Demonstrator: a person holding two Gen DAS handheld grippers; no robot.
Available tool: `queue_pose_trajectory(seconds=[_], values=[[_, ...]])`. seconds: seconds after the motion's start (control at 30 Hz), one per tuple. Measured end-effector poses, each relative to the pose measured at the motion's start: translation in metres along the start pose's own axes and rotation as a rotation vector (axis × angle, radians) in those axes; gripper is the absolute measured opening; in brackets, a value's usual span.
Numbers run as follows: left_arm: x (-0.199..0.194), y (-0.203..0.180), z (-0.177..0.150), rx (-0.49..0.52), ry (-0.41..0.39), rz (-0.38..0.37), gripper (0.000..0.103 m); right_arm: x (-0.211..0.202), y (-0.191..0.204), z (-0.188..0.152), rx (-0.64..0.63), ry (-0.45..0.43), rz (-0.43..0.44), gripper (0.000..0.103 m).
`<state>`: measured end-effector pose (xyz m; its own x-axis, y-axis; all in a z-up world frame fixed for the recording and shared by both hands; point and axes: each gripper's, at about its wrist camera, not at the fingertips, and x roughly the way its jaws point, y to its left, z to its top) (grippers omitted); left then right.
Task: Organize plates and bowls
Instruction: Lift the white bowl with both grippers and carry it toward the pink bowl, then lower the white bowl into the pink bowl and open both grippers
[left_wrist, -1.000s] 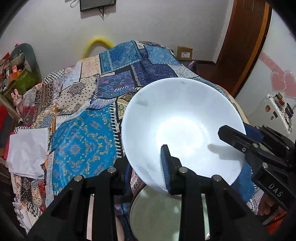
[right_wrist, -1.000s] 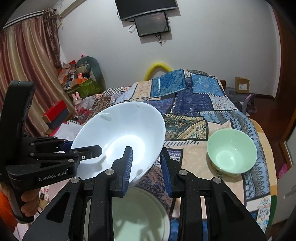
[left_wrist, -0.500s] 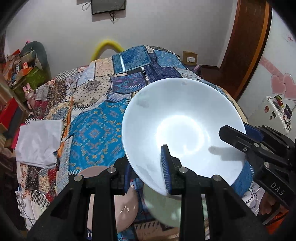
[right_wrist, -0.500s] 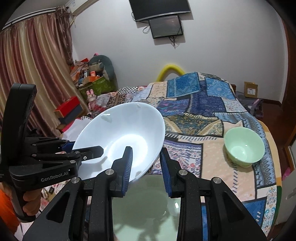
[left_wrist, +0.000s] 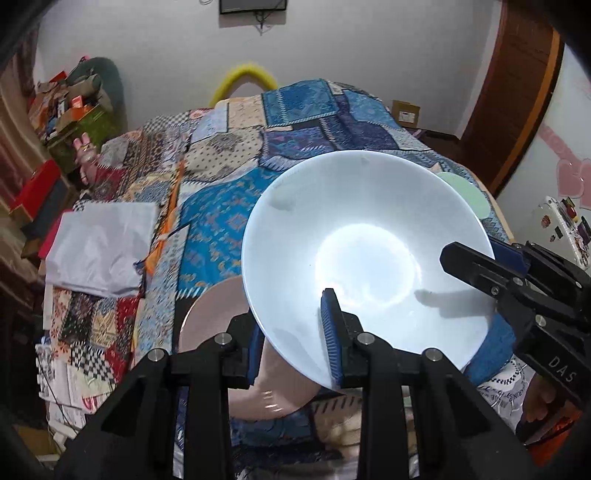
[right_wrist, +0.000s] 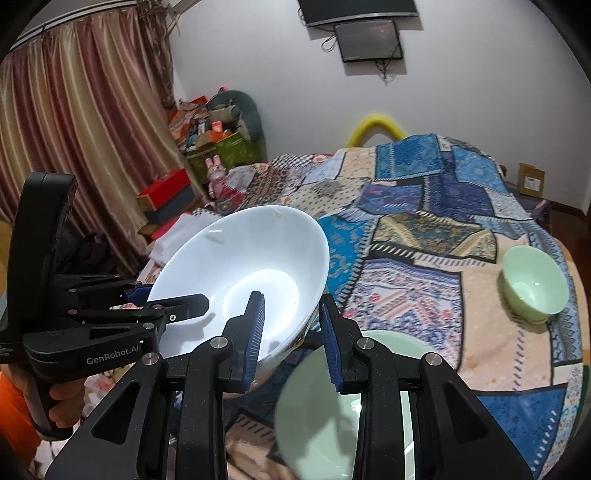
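A large white bowl (left_wrist: 365, 251) hangs tilted above the patchwork-covered surface, held by both grippers at once. My left gripper (left_wrist: 291, 336) is shut on its near rim, one blue pad inside the bowl and one outside. My right gripper (right_wrist: 291, 328) is shut on the rim at the bowl's (right_wrist: 240, 266) right side. A pink plate (left_wrist: 210, 325) lies under the bowl's left edge. A pale green plate (right_wrist: 325, 402) lies below the right gripper. A small green bowl (right_wrist: 532, 291) stands further right on the cloth.
The patchwork cloth (left_wrist: 229, 155) covers the whole surface. A folded white sheet (left_wrist: 99, 247) lies at its left edge, with red boxes (right_wrist: 166, 192) and clutter beyond. A brown door (left_wrist: 517, 92) is at the far right. A hand (right_wrist: 62, 402) grips the left tool.
Both grippers have carried the white bowl leftwards across the surface. The green plate has slid off to the right below, and the pink plate has come into view under the bowl.
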<state>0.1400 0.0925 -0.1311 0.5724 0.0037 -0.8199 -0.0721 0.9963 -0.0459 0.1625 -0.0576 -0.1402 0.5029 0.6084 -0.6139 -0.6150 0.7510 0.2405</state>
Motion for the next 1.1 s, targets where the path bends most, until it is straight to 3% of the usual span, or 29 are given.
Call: queue_pose_trajectory(seconds=[0.57,1.1], values=[[0.031,0.067,-0.046,-0.124,0.093,0.026,0.029,0.059,0.035,-0.028,-0.009,0.148,0.073,0.028],[0.071,0.086,-0.065,-0.16,0.175,0.013,0.029,0.093,0.033,-0.048,0.005,0.256,0.076,0.027]])
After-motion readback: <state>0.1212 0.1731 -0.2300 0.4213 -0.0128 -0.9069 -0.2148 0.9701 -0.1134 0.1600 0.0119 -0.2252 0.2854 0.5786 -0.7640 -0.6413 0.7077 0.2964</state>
